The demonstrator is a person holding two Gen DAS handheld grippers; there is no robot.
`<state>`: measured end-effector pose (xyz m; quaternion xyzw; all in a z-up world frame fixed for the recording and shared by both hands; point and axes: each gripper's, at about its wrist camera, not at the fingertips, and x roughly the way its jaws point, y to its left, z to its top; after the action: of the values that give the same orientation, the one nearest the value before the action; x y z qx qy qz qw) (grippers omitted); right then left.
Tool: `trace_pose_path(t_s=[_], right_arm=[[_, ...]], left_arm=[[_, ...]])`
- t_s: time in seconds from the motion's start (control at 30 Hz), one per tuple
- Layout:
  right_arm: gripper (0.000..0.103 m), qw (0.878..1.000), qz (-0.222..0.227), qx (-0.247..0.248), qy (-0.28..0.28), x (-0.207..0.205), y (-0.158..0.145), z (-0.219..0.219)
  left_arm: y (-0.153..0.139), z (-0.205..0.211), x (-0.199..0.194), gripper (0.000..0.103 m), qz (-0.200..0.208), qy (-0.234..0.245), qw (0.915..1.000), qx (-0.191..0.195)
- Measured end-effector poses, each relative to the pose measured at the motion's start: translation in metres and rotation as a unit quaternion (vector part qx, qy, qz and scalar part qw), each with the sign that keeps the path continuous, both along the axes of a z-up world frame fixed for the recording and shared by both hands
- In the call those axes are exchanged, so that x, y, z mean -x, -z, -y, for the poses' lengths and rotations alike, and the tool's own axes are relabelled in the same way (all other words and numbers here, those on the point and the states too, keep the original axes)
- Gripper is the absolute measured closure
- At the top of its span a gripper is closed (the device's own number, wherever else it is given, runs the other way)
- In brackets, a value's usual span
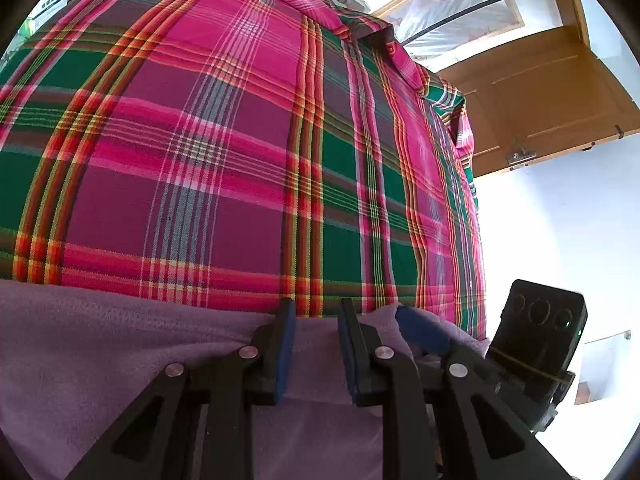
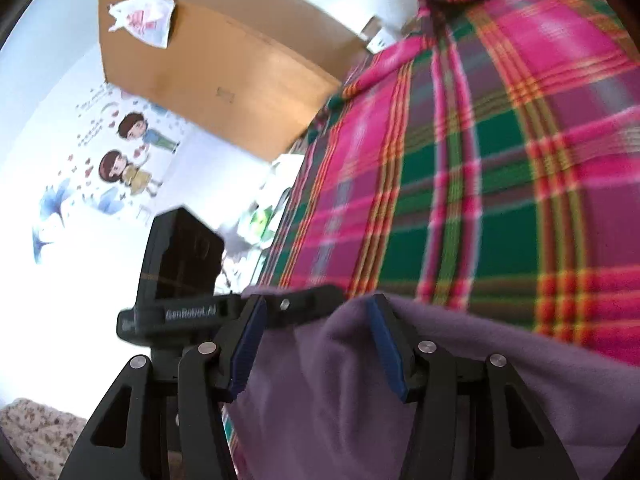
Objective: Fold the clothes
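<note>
While both my grippers sit low over the purple garment (image 1: 120,340), I see my left gripper (image 1: 316,320) narrowly parted with fabric lying between its pads, and my right gripper (image 2: 316,320) wider, fleece bunched between its pads; whether either pinches, I cannot tell. That garment lies on a plaid bedspread (image 1: 240,140). A cardboard box (image 2: 224,68) beside the bed carries a plastic bag (image 2: 144,16) on top. Cartoon stickers (image 2: 120,152) dot the white wall, and a wooden door (image 1: 540,92) stands open.
</note>
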<state>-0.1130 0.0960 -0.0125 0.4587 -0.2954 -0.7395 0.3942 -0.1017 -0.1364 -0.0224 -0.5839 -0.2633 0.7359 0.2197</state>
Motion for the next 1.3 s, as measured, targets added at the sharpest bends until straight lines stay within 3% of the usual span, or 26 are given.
trace_pose_path(t_s=[0.17, 0.4, 0.53, 0.7, 0.87, 1.3], right_arm=[[0.047, 0.995, 0.060, -0.010, -0.082, 0.001, 0.008, 0.009], [0.047, 0.980, 0.047, -0.086, -0.171, 0.001, 0.006, 0.037], [0.047, 0.978, 0.044, -0.082, -0.187, 0.005, 0.010, 0.053], [0.047, 0.986, 0.049, -0.050, -0.152, 0.011, 0.016, 0.055], [0.047, 0.996, 0.015, -0.022, -0.087, 0.006, 0.014, 0.048], [0.047, 0.999, -0.034, 0.027, 0.000, 0.017, -0.019, 0.009]], left_arm=[[0.000, 0.001, 0.001, 0.081, 0.001, 0.002, 1.0000, 0.000], [0.000, 0.002, 0.001, 0.081, 0.002, 0.001, 1.0000, -0.002], [0.000, 0.002, 0.002, 0.081, 0.003, 0.003, 1.0000, -0.001], [0.001, 0.003, 0.004, 0.081, 0.004, 0.002, 1.0000, -0.002], [0.002, 0.004, 0.005, 0.081, 0.005, 0.001, 1.0000, -0.004], [-0.001, 0.002, 0.006, 0.081, 0.004, -0.002, 1.0000, 0.004]])
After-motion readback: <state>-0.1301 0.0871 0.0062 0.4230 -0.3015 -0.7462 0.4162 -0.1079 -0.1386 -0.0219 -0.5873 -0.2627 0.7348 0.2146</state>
